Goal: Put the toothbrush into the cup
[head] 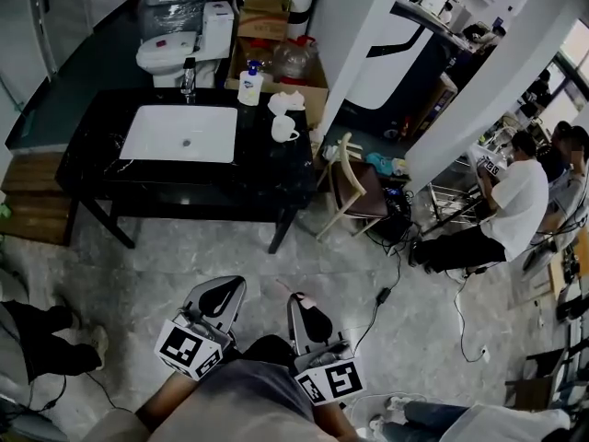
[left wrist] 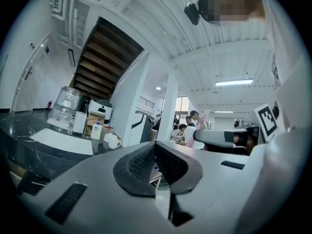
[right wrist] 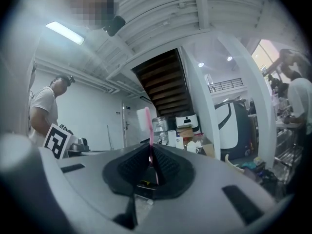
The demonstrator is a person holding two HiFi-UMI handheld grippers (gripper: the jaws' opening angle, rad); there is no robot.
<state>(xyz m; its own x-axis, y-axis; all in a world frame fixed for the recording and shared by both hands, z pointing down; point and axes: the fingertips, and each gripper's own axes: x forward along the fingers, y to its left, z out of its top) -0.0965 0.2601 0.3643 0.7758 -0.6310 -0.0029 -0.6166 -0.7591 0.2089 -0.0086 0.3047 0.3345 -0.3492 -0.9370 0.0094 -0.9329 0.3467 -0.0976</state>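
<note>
The black tabletop (head: 267, 178) is seen well ahead of both tools, with a white sink basin (head: 179, 133) set into its left half. The left hand-held gripper (head: 219, 295) is held level, its jaws brought together with nothing between them. The right hand-held gripper (head: 302, 304) is also held level, and its jaws are clamped on the handle of the pink toothbrush (right wrist: 149, 126), which is stood upright with the bristled head above the pads. A soap bottle (head: 249, 86) is placed at the tabletop's back edge. The white cup (head: 283, 129) is set towards the right edge, just beside the basin.

The carry to the cup is judged to be the step in hand, since brush and cup are well apart. The clamp should be kept firm and the brush kept upright. It should be centred over the rim and lowered handle-first before the jaws are parted, and the bottle should be steered clear of.
</note>
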